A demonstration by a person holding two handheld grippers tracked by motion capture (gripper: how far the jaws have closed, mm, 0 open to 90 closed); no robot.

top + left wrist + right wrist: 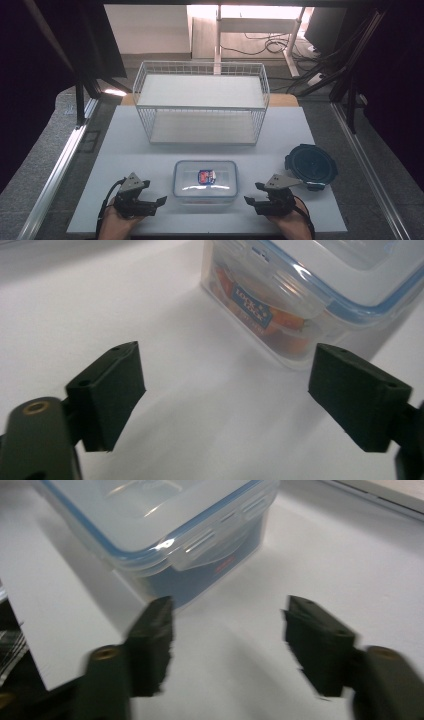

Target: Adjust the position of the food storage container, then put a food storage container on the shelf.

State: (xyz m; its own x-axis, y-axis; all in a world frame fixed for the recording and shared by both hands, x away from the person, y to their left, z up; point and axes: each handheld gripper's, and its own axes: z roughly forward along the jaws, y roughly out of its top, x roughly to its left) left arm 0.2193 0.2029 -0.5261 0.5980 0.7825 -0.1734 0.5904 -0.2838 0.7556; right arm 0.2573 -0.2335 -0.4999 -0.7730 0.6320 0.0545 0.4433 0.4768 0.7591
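The lidded food container [205,181] sits on the desk [130,150], in front of the wire shelf rack [201,102]. A round lid [311,165] lies to the container's right. The left tongs [156,204] flank its left side, the right tongs [252,193] its right, neither touching it.

Looks like a lab test rig: white table [310,150] framed by aluminium rails [55,170], loose cables [270,45] behind.

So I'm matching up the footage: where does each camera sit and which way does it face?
High view: above the person's side, facing forward and down on the table; both hands, left gripper, right gripper.
Left gripper view: rides that gripper, facing the clear lidded box; open jaws.
Right gripper view: likewise, own open jaws.
All share the box.
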